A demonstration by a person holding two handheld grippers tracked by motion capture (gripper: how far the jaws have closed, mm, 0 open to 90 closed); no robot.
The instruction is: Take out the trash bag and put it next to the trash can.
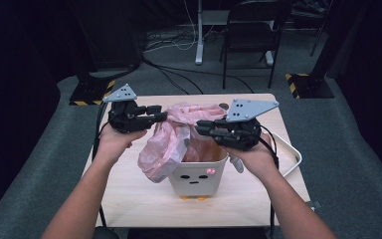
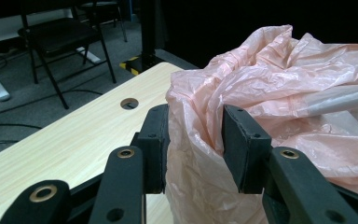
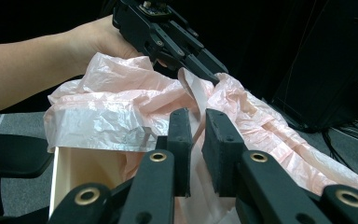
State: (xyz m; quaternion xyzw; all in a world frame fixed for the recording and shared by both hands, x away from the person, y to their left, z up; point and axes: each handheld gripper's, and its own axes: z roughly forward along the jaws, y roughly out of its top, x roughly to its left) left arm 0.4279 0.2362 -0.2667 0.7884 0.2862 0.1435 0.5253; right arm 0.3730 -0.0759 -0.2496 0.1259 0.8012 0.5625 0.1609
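Pink plastic bag (image 1: 171,142) sits loose between the half-spread left hand-held gripper (image 2: 196,140); right hand-held gripper (image 3: 196,140) pinches it.

High view: overhead, facing forward and down at the worktop (image 1: 129,194), moderately far. Gripper views: close range, along their jaws. All three share the pink bag (image 1: 166,144) at 12 o'clock of centre.

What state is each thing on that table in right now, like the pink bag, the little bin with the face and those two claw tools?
Pink bag: crumpled, partly draped over the bin's rim, not yet fitted all round.
Bin: upright on the table, bag inside its mouth.
Left gripper: open, bag film between its jaws.
Right gripper: shut on pink bag, jaws close together with a fold pinched.
White tray: lying flat beside the bin.
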